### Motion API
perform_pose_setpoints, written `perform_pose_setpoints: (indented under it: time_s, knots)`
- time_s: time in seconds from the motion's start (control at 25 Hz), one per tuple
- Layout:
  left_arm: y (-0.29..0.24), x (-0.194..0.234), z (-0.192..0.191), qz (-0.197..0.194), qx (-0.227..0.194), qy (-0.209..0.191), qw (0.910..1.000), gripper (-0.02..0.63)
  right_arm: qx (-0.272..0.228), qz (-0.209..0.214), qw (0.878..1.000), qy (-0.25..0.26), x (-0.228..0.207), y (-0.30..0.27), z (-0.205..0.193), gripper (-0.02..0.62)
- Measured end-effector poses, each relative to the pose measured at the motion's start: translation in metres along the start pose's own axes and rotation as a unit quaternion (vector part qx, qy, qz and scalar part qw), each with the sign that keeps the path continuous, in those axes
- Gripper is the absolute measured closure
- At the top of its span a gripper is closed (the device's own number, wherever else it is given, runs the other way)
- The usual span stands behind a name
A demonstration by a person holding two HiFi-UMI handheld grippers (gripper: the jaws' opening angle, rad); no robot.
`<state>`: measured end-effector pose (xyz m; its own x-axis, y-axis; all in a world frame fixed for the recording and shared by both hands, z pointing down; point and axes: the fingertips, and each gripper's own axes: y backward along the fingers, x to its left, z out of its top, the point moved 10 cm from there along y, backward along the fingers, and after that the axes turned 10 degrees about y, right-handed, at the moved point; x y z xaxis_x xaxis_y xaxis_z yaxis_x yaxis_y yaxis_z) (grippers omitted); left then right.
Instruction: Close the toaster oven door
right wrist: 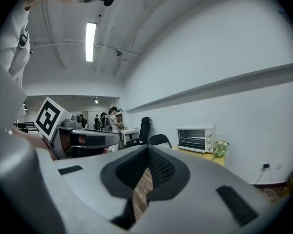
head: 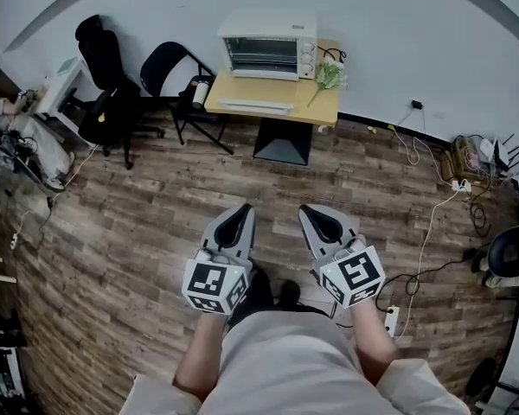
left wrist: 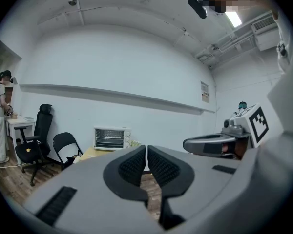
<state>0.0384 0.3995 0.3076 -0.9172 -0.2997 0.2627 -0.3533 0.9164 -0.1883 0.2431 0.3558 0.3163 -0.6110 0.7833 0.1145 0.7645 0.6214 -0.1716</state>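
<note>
far across the wooden floor (head: 156, 197), the head view shows the toaster oven (head: 268, 44) at the back of a small desk (head: 311, 102) against the wall, with a folding chair (head: 169, 67) just beside that desk. the left gripper (head: 241, 208) and right gripper (head: 312, 211) hang side by side before the person's body, well apart from the oven. a power strip (head: 391, 320) with trailing cables lies on the floor near the person's right.

the left gripper view shows its fingers clenched on nothing. the oven is small beyond them, and i cannot tell whether its door hangs open.

the right gripper view shows the same: fingers pressed together and empty, with the oven off to the right.

the approach is all yet to do. a foot could likely snag the cables on the way. clenched fingers pushing the door may slip off its edge, or shove the light oven back instead of swinging the door up.
</note>
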Motion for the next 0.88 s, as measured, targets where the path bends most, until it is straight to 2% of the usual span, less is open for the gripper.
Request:
perform_pose_setpoints:
  time_s: [0.4, 0.72, 0.88]
  knots:
    - [-0.005, 0.007, 0.003, 0.011, 0.0, 0.001, 0.9999, 0.589, 0.002, -0.003, 1.0, -0.014, -0.01, -0.01, -0.003, 0.597]
    - [-0.028, 0.027, 0.009, -0.008, 0.008, 0.005, 0.9999, 0.588, 0.013, -0.017, 1.0, -0.014, -0.024, -0.033, -0.002, 0.595]
    - [-0.047, 0.044, 0.016, -0.016, 0.009, 0.004, 0.9998, 0.588, 0.017, -0.028, 0.999, -0.008, -0.031, -0.051, 0.004, 0.518]
